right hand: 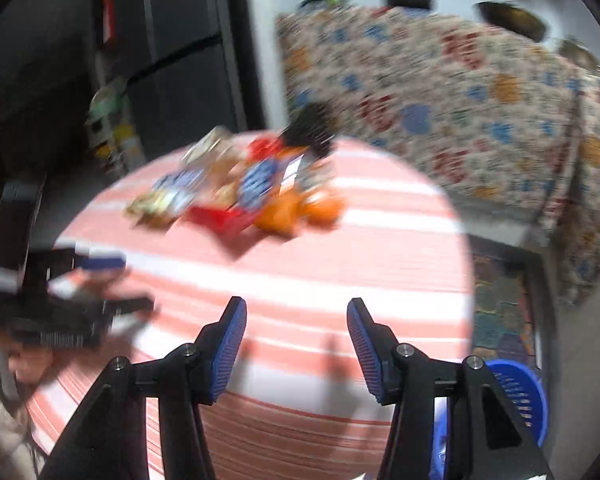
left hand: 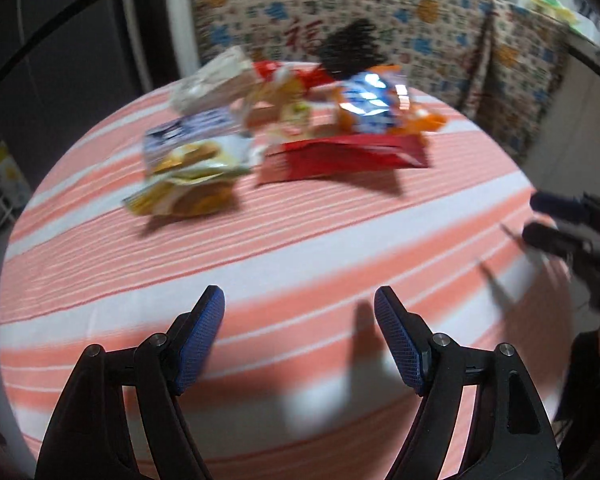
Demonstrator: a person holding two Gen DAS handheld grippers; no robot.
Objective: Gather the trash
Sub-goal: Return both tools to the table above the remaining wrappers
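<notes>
A heap of snack wrappers lies on the far half of a round table with a pink and white striped cloth [left hand: 260,264]. In the heap are a red wrapper [left hand: 344,156], an orange and blue bag [left hand: 376,104], a yellow bag [left hand: 184,184], a pale box [left hand: 212,80] and a black piece [left hand: 352,48]. My left gripper [left hand: 300,308] hangs over the near part of the cloth, open and empty, well short of the heap. My right gripper [right hand: 296,316] is also open over the cloth, nothing between its fingers, with the heap [right hand: 236,192] further ahead. Both views are blurred.
A blue slotted basket [right hand: 516,396] stands on the floor past the table's right edge. Furniture draped in a patterned cloth [left hand: 380,12] rises behind the table. A dark fridge [right hand: 172,60] stands at the back left. Each gripper shows in the other's view.
</notes>
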